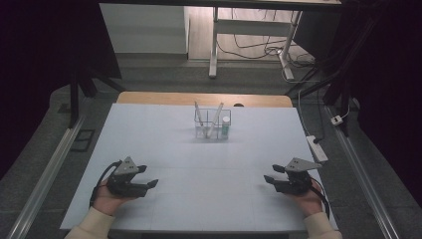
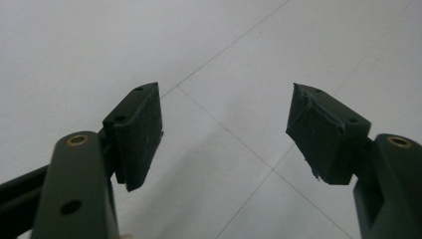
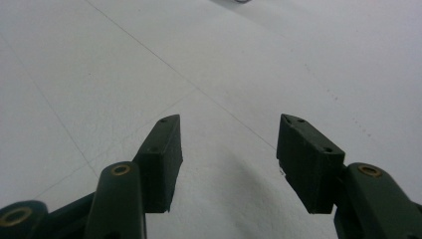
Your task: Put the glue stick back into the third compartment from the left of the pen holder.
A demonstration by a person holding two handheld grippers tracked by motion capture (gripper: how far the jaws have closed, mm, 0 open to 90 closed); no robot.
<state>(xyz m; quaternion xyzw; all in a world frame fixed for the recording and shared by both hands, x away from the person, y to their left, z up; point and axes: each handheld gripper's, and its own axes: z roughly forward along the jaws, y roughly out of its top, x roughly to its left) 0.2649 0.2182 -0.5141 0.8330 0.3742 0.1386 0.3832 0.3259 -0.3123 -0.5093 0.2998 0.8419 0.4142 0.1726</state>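
While both my left gripper (image 1: 145, 180) and right gripper (image 1: 271, 174) rest near me with jaws spread and empty, the clear rack (image 1: 212, 124) of tubes stands far, centre; a careless reach could topple it.

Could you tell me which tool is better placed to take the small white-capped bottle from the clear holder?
Probably the right tool: the bottle stands at the clear holder's right end, on its side. Both tools are open.
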